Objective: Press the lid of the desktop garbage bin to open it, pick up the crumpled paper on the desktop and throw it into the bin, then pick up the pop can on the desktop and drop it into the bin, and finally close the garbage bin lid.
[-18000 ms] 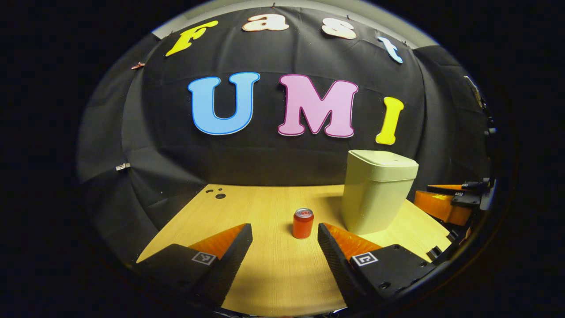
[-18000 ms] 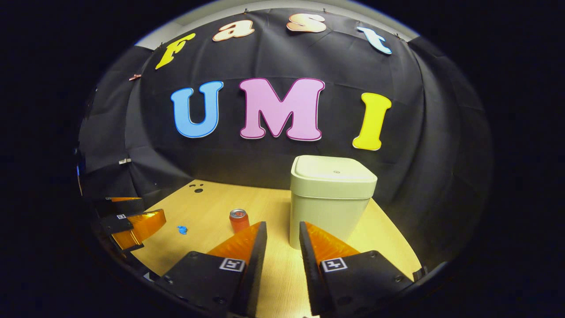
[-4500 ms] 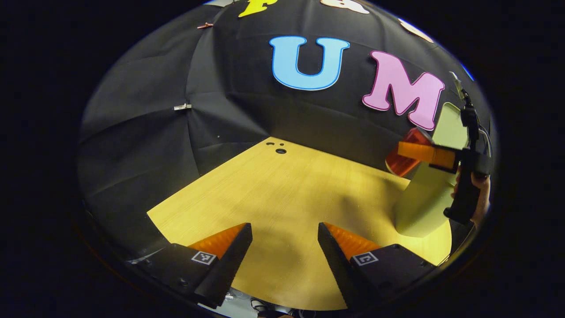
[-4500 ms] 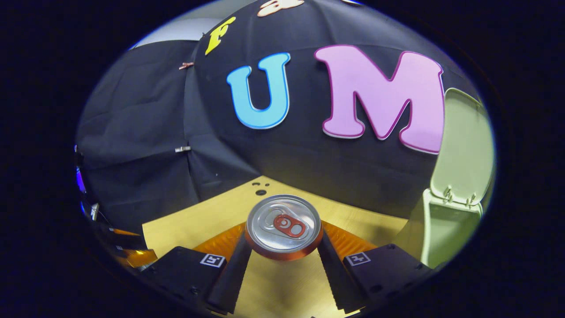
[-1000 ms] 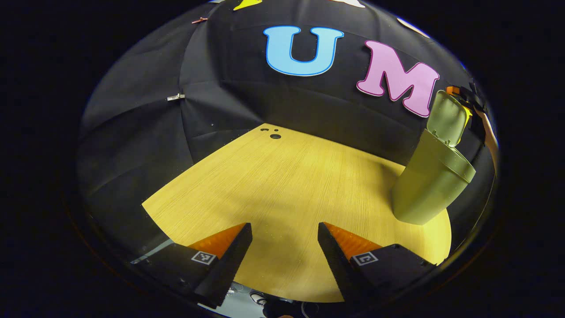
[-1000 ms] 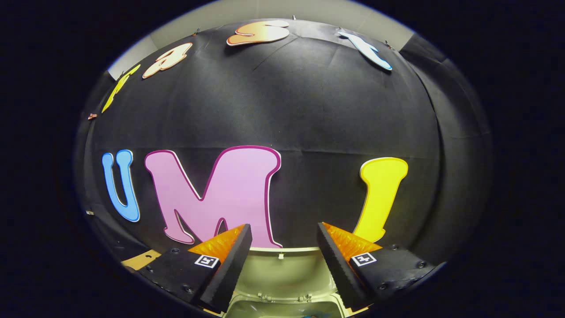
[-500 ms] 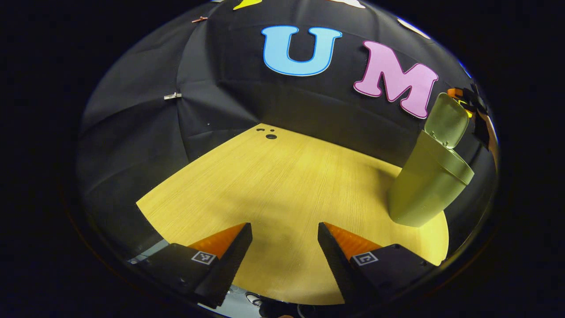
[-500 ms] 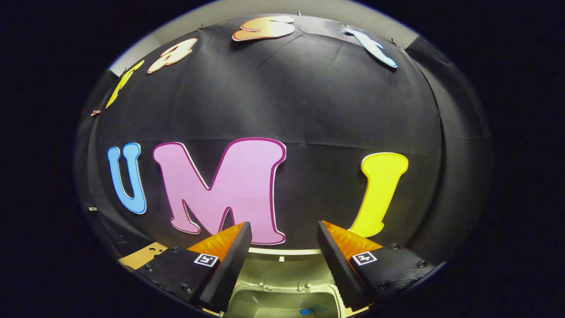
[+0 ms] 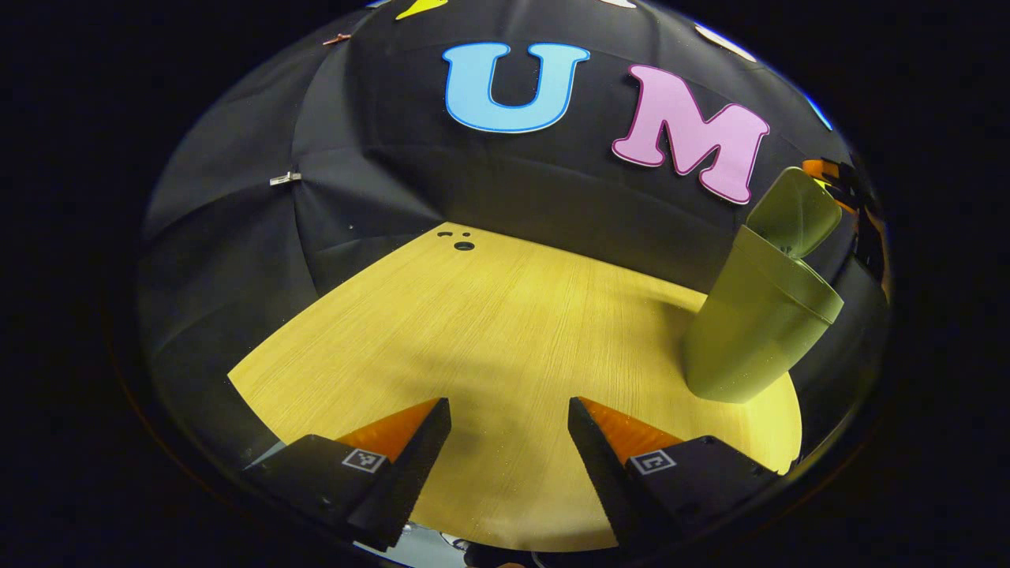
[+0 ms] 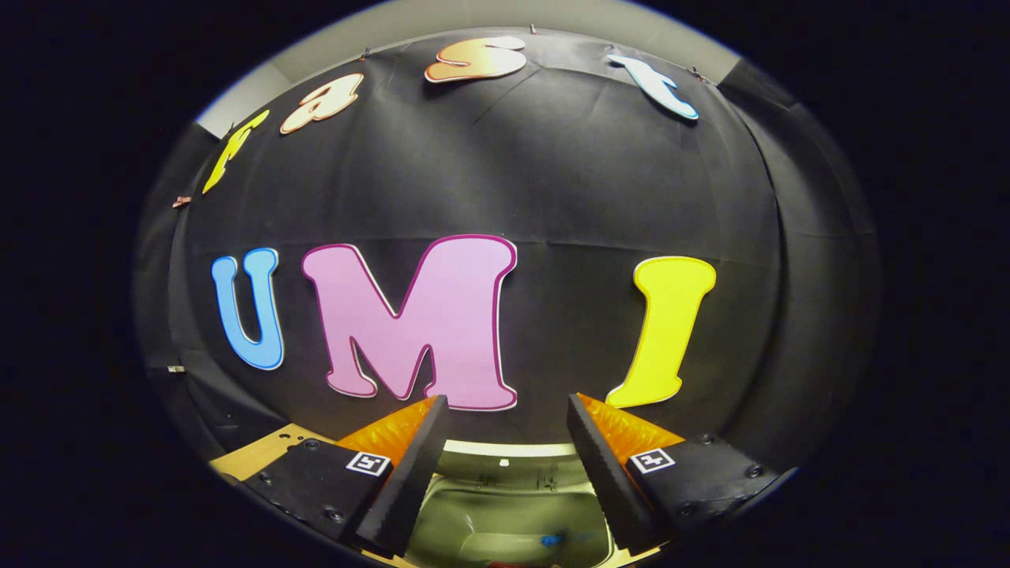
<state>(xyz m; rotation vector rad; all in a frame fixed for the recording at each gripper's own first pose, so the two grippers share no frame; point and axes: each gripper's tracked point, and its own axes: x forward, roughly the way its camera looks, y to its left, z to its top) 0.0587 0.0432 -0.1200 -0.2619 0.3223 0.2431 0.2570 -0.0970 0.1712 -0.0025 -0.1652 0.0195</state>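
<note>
Our left gripper hangs over the wooden desktop with its fingers spread and nothing between them. The garbage bin stands at the desk's right edge, its lid tipped up. Our right gripper hovers above the bin's open mouth, fingers apart and empty; a blue scrap lies inside the bin.

A light wooden tabletop is enclosed by black cloth walls. Small dark holes are seen near its far edge, and a pale ceiling strip is visible above.
</note>
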